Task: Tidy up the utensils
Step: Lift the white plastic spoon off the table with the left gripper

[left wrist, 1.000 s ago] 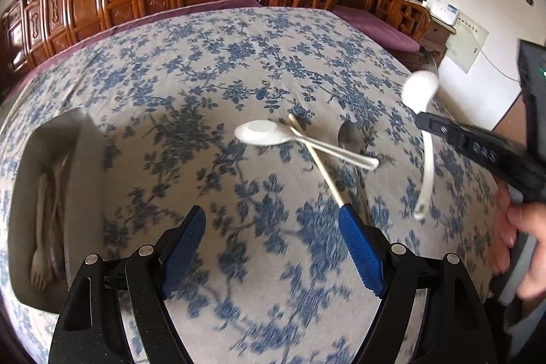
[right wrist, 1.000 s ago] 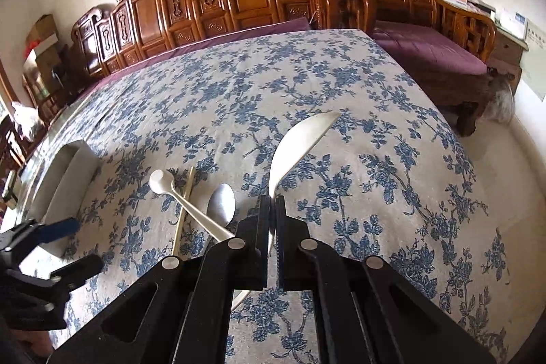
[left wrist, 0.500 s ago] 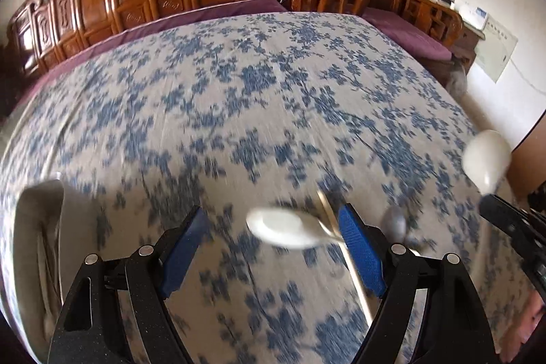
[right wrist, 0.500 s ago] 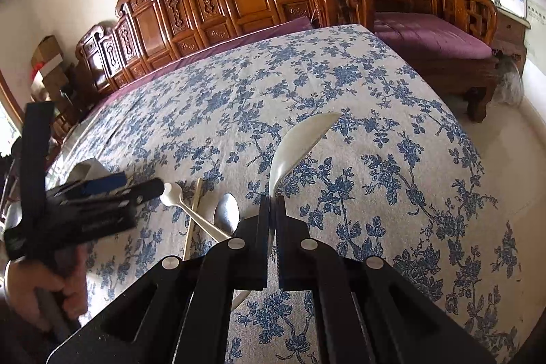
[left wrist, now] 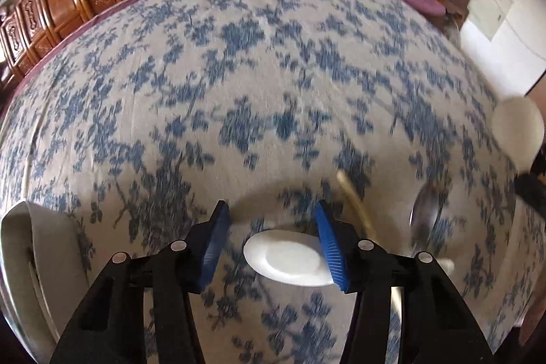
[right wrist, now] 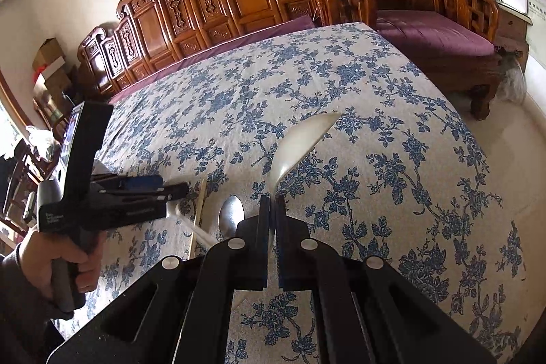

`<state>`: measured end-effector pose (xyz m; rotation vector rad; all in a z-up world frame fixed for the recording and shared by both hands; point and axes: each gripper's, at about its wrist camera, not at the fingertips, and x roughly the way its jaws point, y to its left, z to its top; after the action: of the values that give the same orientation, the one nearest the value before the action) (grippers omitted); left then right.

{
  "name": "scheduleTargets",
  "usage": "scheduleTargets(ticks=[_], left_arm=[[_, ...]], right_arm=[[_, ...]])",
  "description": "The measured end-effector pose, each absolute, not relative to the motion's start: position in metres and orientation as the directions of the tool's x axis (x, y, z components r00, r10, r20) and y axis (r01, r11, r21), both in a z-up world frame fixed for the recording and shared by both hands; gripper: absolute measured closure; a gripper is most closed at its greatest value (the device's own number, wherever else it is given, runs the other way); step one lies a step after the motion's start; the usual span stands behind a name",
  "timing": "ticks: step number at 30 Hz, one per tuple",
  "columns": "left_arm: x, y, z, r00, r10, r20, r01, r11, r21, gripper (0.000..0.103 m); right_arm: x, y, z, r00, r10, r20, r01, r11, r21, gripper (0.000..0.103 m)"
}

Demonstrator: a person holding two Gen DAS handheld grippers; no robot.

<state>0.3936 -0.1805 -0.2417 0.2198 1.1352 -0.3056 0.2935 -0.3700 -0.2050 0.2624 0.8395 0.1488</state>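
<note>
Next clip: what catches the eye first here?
The right gripper, shut on a large white plastic spoon, holds it above the blue-flowered tablecloth. The left gripper has just been closing, its blue pads straddling a white ceramic spoon's bowl; a metal spoon lies alongside.

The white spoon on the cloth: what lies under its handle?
A wooden stick crosses beneath the white spoon; the flowered cloth lies below. The left hand-held gripper hides their crossing.

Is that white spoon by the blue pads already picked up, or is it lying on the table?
Lying on the tablecloth. The white spoon rests bowl up; the left gripper, jaws just closing, has not clamped it.
</note>
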Motion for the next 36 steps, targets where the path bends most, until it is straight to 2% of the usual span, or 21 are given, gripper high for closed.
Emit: scheduleTargets(ticks=[7, 10, 12, 15, 20, 29, 31, 33, 36], left_arm=[[0.356, -0.169, -0.221, 0.436, -0.12, -0.892, 0.412, 0.908, 0.079, 0.053], [0.343, -0.164, -0.215, 0.459, -0.115, -0.881, 0.445, 0.888, 0.116, 0.05], [0.332, -0.165, -0.215, 0.465, -0.112, -0.878, 0.471, 0.871, 0.138, 0.042], [0.326, -0.17, -0.222, 0.465, -0.094, -0.88, 0.487, 0.858, 0.166, 0.042], [0.329, -0.183, -0.238, 0.506, -0.006, -0.863, 0.499, 0.818, 0.287, 0.042], [0.346, -0.206, -0.24, 0.545, -0.027, -0.838, 0.536, 0.78, 0.324, 0.042], [0.349, -0.21, -0.241, 0.549, -0.044, -0.835, 0.547, 0.774, 0.319, 0.043], [0.35, -0.213, -0.24, 0.542, -0.067, -0.837, 0.564, 0.768, 0.304, 0.054], [0.352, -0.216, -0.24, 0.534, -0.079, -0.842, 0.586, 0.753, 0.301, 0.056]], right_arm=[[0.292, -0.37, -0.203, 0.665, 0.228, -0.712, -0.026, 0.959, 0.283, 0.099], [0.293, -0.37, -0.203, 0.665, 0.228, -0.711, -0.025, 0.958, 0.284, 0.099], [0.292, -0.37, -0.202, 0.666, 0.229, -0.71, -0.027, 0.959, 0.284, 0.099], [0.293, -0.369, -0.202, 0.666, 0.231, -0.709, -0.031, 0.959, 0.283, 0.099], [0.293, -0.369, -0.202, 0.666, 0.231, -0.709, -0.03, 0.958, 0.284, 0.099], [0.291, -0.373, -0.199, 0.672, 0.23, -0.704, -0.02, 0.956, 0.293, 0.099], [0.291, -0.375, -0.199, 0.674, 0.229, -0.703, -0.017, 0.956, 0.294, 0.099], [0.291, -0.377, -0.199, 0.674, 0.228, -0.703, -0.015, 0.955, 0.295, 0.099], [0.291, -0.376, -0.199, 0.671, 0.226, -0.706, -0.017, 0.957, 0.29, 0.099]])
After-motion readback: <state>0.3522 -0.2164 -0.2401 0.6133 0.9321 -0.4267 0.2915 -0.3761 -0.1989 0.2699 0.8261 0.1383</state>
